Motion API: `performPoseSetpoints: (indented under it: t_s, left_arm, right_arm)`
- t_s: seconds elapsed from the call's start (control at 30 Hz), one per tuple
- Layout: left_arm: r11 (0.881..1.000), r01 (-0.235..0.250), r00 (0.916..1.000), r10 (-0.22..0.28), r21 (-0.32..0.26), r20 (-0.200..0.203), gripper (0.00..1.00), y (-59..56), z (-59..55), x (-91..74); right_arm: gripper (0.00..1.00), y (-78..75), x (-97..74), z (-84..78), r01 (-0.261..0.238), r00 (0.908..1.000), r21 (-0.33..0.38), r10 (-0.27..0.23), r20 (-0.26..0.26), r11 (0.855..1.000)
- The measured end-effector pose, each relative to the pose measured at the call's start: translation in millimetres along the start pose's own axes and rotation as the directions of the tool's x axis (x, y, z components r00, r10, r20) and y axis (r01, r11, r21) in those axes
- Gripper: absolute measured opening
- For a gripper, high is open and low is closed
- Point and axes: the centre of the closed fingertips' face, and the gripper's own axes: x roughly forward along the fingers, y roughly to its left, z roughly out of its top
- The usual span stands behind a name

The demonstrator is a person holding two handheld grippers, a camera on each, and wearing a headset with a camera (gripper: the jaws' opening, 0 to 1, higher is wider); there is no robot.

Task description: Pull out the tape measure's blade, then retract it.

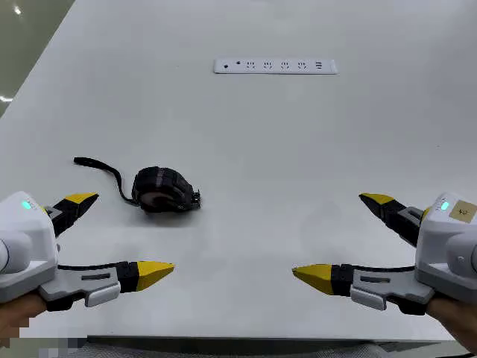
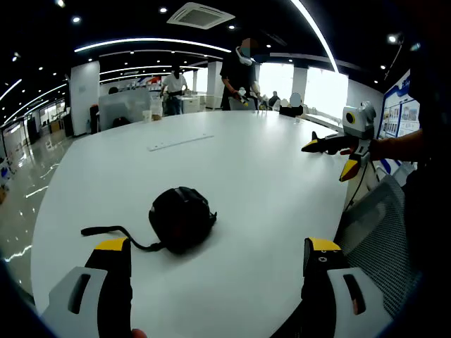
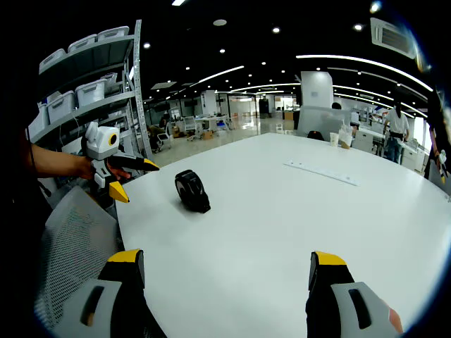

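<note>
Black tape measure [image 1: 162, 191]: sits on the white surface [image 1: 313, 171], left of centre in the head view, with neither tool touching it.
Case: dark, rounded and ribbed, with a duller round patch on the side facing the person.
Blade: seems fully wound in, with just a small hook [image 1: 197, 200] poking out at the case's right end.
Strap [image 1: 100, 170]: a thin black loop lying flat on the surface, trailing away to the left of the case.
Left hand-held gripper [image 1: 131, 232]: jaws spread wide and empty, near the tape measure on the person's side.
Right hand-held gripper [image 1: 329, 235]: also spread wide and empty, well apart from the tape measure.
Power strip [image 1: 275, 66]: far side of the surface, out of the way.
Risk, sliding: the case lies loose on a smooth top, so pulling the hook without pinning the case would probably drag the whole thing along.
Risk, slipping: the hook is small and the case is round, so a shallow pinch on either could pop free.
Risk, snagging: the loose strap could get caught between the jaws on the way to the case.
Risk, snap-back: letting go of an extended blade all at once could make it whip in and knock the case about.
</note>
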Motion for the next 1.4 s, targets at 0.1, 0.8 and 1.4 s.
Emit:
performPoseSetpoints:
  t_s: [0.1,0.8,1.4]
  left_arm:
    - [1.0,0.0,1.0,0.0,0.001,-0.002,0.99,-0.3,-0.6,-0.2]
    - [1.0,0.002,0.9999,-0.002,0.017,-0.011,0.99,1.0,-1.3,0.2]
    - [0.997,0.033,0.9988,-0.03,0.066,-0.039,0.99,5.3,2.3,8.2]
  right_arm:
    - [0.97,-0.2,-0.3,-0.3,0.001,1.0,0.001,-0.001,-0.001,1.0]
    - [0.99,-4.4,-0.2,-2.1,0.007,1.0,-0.016,-0.007,-0.005,1.0]
    - [0.97,-9.1,8.4,-6.8,-0.026,0.9987,-0.069,0.022,-0.046,0.997]
